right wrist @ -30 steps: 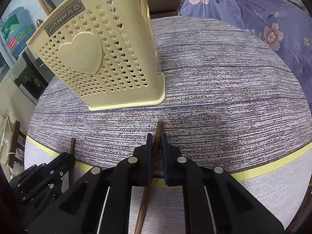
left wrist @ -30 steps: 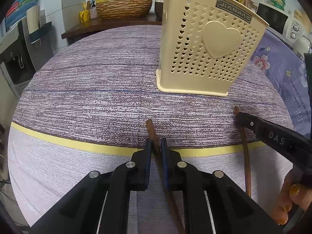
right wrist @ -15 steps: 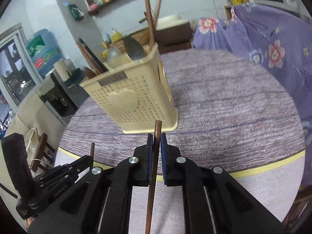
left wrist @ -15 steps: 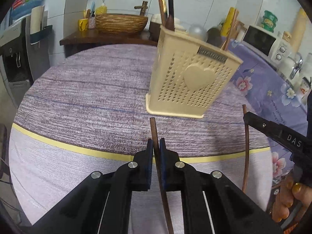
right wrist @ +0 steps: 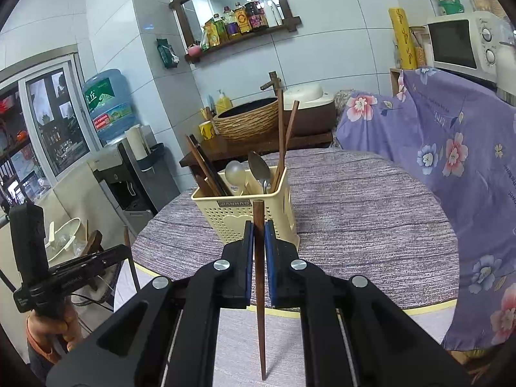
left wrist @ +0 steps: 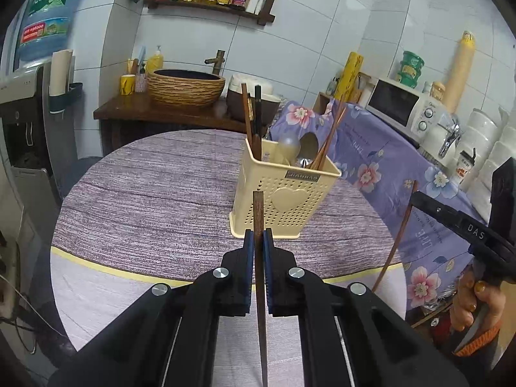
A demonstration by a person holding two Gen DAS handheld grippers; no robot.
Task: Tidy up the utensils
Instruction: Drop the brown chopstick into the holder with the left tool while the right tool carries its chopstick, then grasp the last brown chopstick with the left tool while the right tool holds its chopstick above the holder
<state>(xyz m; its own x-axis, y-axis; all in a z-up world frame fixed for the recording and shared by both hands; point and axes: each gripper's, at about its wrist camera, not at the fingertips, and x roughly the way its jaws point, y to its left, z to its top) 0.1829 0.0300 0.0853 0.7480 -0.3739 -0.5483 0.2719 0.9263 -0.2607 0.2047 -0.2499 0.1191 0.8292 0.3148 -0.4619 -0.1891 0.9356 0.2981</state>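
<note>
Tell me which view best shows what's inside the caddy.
The right wrist view: it looks across the caddy rim, with spoons and chopsticks spread apart and clear. The left wrist view shows the caddy smaller, its contents bunched and overlapping, the held chopstick crossing it.

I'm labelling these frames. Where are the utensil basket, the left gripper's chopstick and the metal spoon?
utensil basket (left wrist: 292,206): left wrist view, heart-embossed front wall.
chopstick (left wrist: 258,213): left wrist view, shaft above the pads.
metal spoon (right wrist: 259,166): right wrist view, bowl.
</note>
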